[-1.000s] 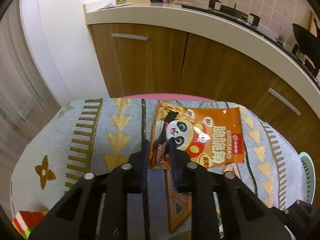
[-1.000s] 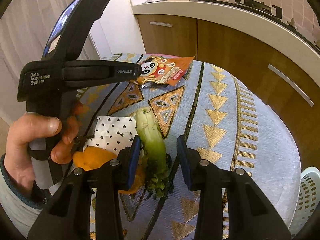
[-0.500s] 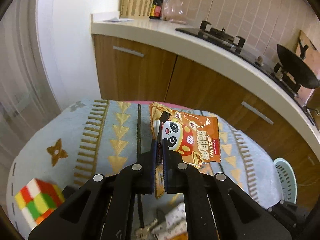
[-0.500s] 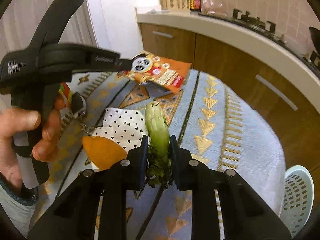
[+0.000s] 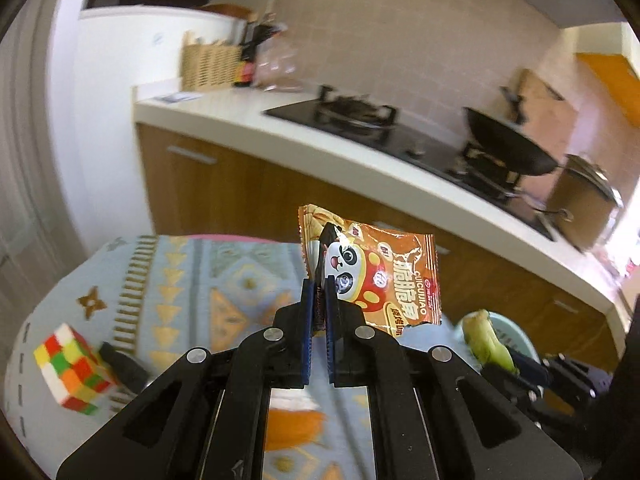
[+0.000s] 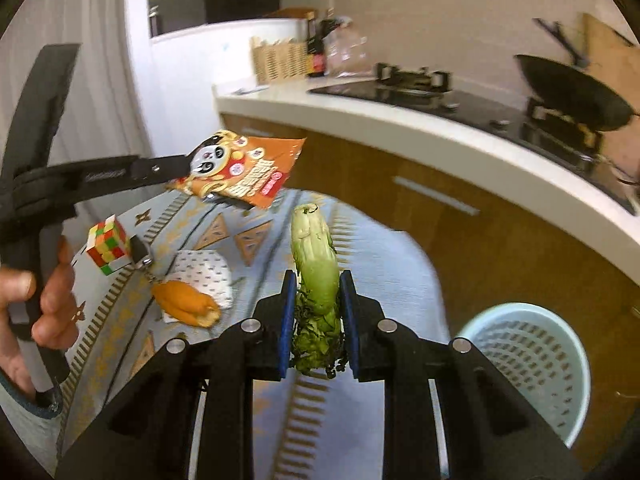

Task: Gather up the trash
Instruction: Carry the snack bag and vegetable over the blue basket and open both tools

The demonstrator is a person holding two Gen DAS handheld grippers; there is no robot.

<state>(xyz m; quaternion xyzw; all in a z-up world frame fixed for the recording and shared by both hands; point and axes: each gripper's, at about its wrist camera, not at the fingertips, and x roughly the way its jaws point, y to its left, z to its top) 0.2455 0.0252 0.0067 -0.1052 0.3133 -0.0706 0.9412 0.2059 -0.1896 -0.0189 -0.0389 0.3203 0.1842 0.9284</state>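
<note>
Orange wrapper: the snack bag (image 5: 372, 276) with the panda on it is pinched by one edge in my left gripper (image 5: 319, 296) and hangs clear of the patterned cloth (image 5: 192, 280).
Left jaws: basically all the way together, only the thin foil between the pads, nothing else in there.
Green stalk: the leafy vegetable scrap (image 6: 316, 276) sits in my right gripper (image 6: 318, 304), pale cut end pointing away from me and the ragged dark leaves down by the pads.
Right jaws: they've just been closing and now sit a narrow gap apart, squeezed on the leafy end of the stalk, so that one's held too.
Step in hand: I'd say both grabs are done and I'm carrying, one bit of trash per hand, both lifted off the table.
Bin: the pale blue perforated basket (image 6: 532, 364) is low on my right, past the table edge and in front of the wooden cabinets.
Next move: swing both loads over that rim and only then let go. The stalk is closer, so probably that first; the wrapper has further to cross and will flap around.
Still on the cloth: orange peel (image 6: 186, 304) on a dotted napkin (image 6: 204, 276), which look like trash too.
Not trash, I reckon: the colour cube (image 6: 109, 246) with a key-ring thing beside it.
</note>
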